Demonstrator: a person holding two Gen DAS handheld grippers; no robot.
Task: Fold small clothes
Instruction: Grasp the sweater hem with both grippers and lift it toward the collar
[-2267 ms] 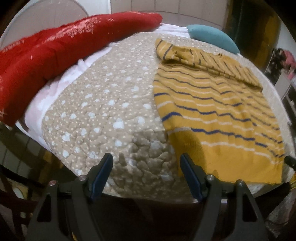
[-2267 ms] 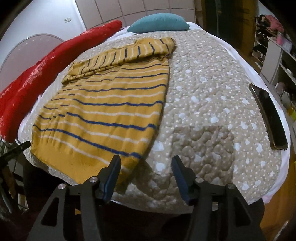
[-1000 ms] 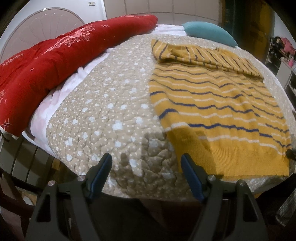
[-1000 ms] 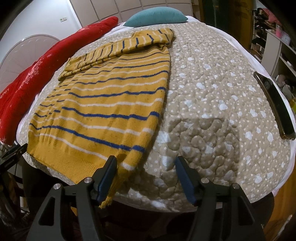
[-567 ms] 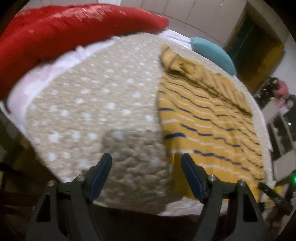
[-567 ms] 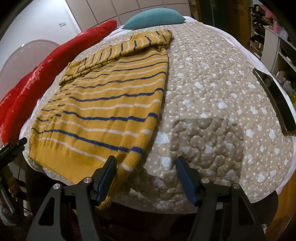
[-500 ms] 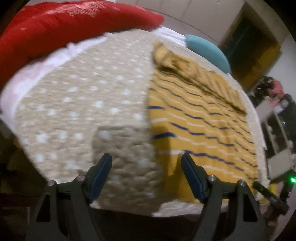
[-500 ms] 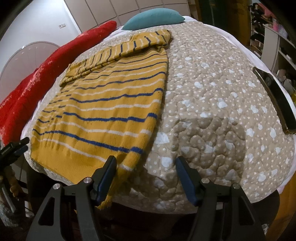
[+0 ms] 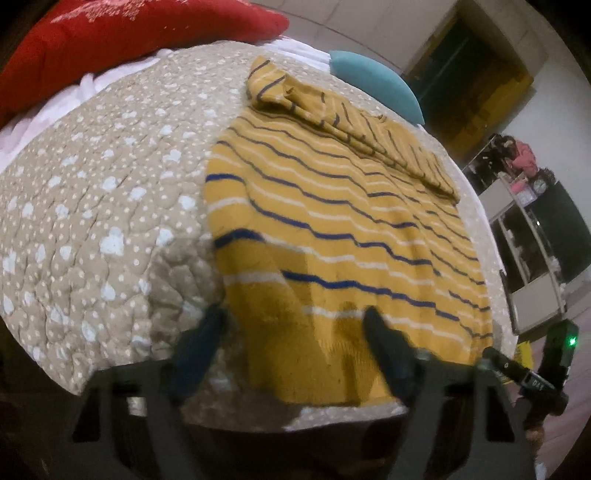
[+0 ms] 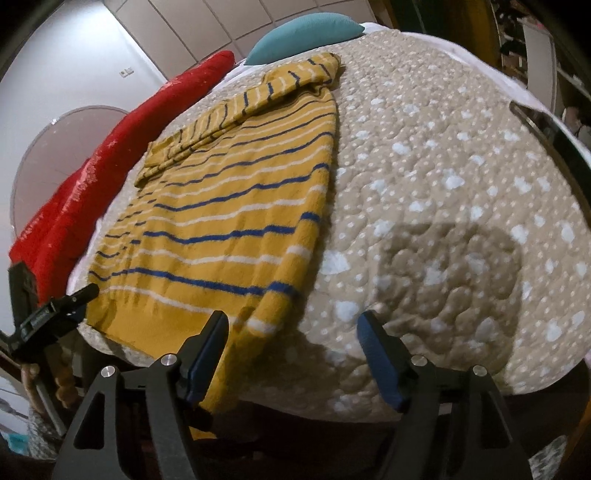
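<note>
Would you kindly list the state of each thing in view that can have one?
Yellow striped sweater: spread flat on the quilt, sleeves folded across its top, hem at the near edge.
Left claw: closing, hem corner between its fingers, not yet pinched.
Right claw: opening, over the sweater's other hem corner, nothing held.
Quilt: spread over the bed.
Teal pillow: lying at the far end.

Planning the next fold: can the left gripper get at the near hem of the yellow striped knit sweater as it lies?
Probably yes: the left gripper, jaws closing, straddles the sweater hem corner, nothing covering it.
</note>
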